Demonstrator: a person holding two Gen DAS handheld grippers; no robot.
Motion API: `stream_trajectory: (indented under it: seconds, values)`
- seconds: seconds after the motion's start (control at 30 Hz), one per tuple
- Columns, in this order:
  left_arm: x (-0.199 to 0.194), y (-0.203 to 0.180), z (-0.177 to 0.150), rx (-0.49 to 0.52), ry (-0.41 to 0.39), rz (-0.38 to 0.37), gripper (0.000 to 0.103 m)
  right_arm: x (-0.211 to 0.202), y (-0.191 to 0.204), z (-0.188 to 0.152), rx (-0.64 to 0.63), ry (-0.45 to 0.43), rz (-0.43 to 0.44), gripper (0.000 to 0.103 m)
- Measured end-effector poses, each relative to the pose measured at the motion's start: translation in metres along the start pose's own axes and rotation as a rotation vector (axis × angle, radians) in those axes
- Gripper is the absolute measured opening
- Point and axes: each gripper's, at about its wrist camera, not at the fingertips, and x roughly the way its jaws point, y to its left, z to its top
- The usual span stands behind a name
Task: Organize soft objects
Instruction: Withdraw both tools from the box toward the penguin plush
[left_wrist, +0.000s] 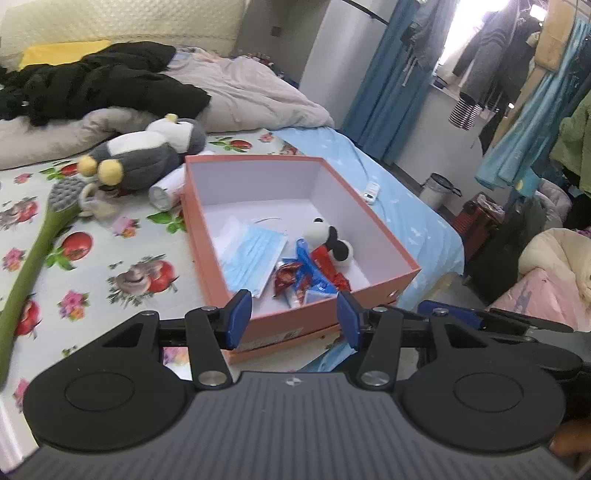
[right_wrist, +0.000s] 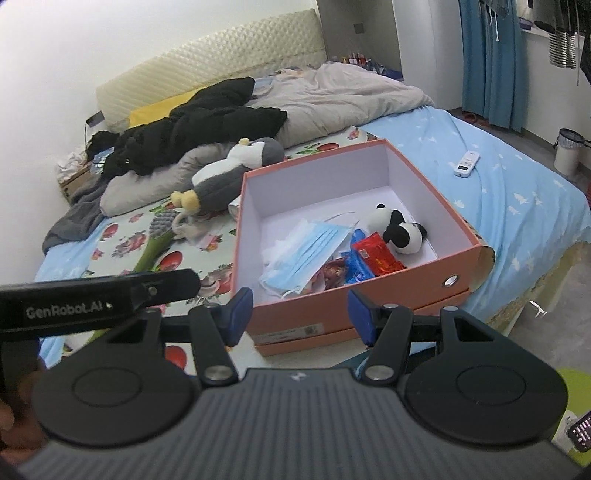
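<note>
Floral sheet (left_wrist: 110, 258) on bed, blue curtain (right_wrist: 491, 55) (window side).

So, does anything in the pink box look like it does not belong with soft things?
Yes. In the pink box, red and blue snack packets lie beside the face masks and the small panda plush. Packets are not soft toys.

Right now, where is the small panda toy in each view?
Left wrist view: the panda toy lies in the box's far right part, just right of centre.
Right wrist view: the panda toy lies right of centre, same corner.
Shared landmark: the orange box.
</note>
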Motion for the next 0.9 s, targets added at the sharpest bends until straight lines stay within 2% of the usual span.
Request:
stream_trajectory:
  seconds: [0.3, 0.57, 0.9]
  values:
    - [-0.042, 0.025, -0.029, -0.072, -0.034, 0.076, 0.057, -0.013, 0.015, -0.017, -0.041, 0.0, 0.026, 0.059]
    - [-0.069, 0.053, -0.041, -0.127, -0.069, 0.152, 0.057, -0.011, 0.035, -0.022, -0.077, 0.014, 0.064, 0.059]
    - [-0.11, 0.103, -0.067, -0.248, -0.125, 0.265, 0.057, 0.006, 0.087, -0.024, -0.184, 0.042, 0.155, 0.059]
